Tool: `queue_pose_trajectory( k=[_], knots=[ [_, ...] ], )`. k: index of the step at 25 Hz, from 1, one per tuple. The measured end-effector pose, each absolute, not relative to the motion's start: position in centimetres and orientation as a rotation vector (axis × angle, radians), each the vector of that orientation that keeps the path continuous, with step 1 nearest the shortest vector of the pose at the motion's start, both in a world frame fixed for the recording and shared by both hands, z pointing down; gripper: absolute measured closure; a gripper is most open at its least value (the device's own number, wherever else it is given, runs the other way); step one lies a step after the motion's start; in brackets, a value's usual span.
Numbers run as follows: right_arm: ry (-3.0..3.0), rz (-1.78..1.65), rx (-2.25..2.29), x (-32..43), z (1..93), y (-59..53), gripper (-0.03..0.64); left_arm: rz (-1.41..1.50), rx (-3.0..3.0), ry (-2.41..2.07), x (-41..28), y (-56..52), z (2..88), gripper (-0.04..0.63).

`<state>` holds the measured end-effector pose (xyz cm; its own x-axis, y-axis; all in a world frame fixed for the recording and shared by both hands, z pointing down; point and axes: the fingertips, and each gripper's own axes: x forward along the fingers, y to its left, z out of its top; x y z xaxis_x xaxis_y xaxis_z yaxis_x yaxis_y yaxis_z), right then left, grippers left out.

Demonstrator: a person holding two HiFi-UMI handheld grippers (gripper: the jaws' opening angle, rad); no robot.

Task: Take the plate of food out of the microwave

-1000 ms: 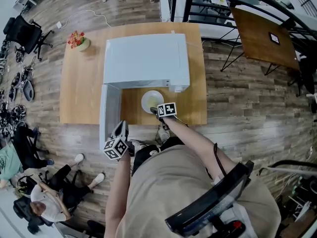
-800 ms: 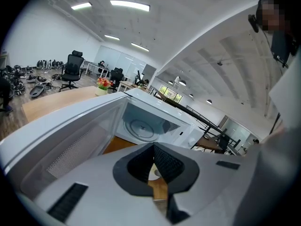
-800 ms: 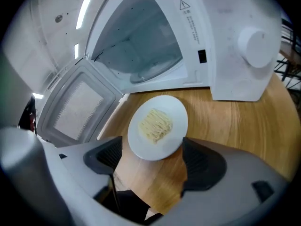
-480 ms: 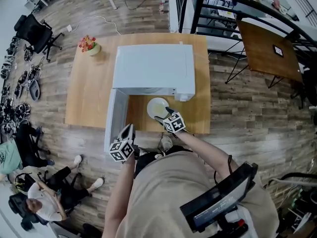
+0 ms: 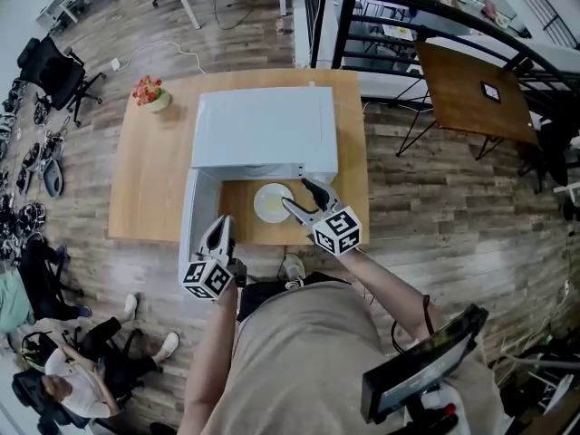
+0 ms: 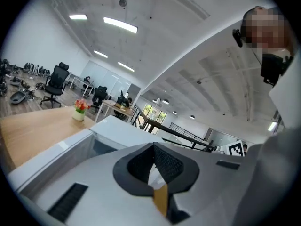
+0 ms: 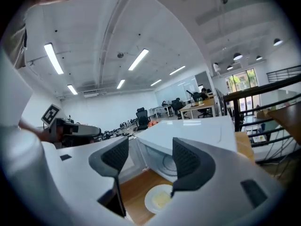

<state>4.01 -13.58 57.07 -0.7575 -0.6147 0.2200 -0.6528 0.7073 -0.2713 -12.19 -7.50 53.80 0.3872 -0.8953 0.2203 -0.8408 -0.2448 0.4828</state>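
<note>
Centre frame, round white plate of pale food (image 5: 273,202) sits on wooden tabletop (image 5: 149,179) outside white microwave (image 5: 263,125); right tongs (image 5: 299,196) closing, empty, just beside it; left tongs (image 5: 220,224) pinched together.

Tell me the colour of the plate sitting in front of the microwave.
White. The plate shows best in the head view, on the wooden table.

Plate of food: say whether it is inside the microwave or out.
Out. The plate of food lies on the table in front of the microwave, whose door stands open.
</note>
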Motion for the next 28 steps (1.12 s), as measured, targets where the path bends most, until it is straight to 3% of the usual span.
queue_pose_trajectory(
  k=[2, 7, 28],
  knots=[
    [-2.818, 0.466, 1.108, 5.5, 54.4, -14.0, 0.318, -0.159, 2.189, -1.496, -11.6, -8.1, 51.1, 0.592],
    [-2.846, 0.293, 1.212, 9.6, 49.2, -13.4, 0.42, -0.194, 2.29, -1.474, -9.7, -9.3, 46.9, 0.593],
    [-2.767, 0.173, 1.49, 16.0, 45.2, -9.0, 0.425, -0.004, 2.258, -1.339, -7.5, -7.6, 51.5, 0.593]
  ],
)
